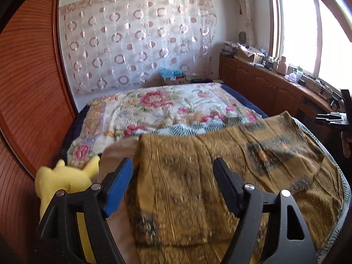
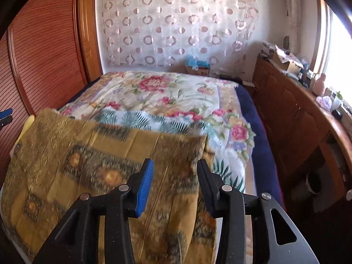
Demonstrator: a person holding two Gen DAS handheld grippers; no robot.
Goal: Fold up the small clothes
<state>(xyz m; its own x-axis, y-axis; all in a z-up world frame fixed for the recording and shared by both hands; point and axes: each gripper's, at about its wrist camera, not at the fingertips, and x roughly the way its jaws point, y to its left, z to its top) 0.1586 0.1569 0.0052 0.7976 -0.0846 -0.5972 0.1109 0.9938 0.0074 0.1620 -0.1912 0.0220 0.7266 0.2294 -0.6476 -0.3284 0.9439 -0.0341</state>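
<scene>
A mustard-brown patterned garment (image 1: 220,171) lies spread flat on the near end of the bed; it also shows in the right wrist view (image 2: 99,165). My left gripper (image 1: 173,165) is open and empty, hovering over the garment's left part near its left edge. My right gripper (image 2: 175,165) is open and empty, above the garment's right part near its right edge. The right gripper shows at the far right of the left wrist view (image 1: 330,118). The left gripper's blue pad (image 2: 5,112) shows at the left edge of the right wrist view.
A floral quilt (image 1: 165,107) covers the bed beyond the garment. A yellow cloth (image 1: 63,180) lies at the bed's left edge by the wooden slatted wardrobe (image 1: 28,88). A wooden cabinet (image 2: 297,114) with clutter runs along the right under the window.
</scene>
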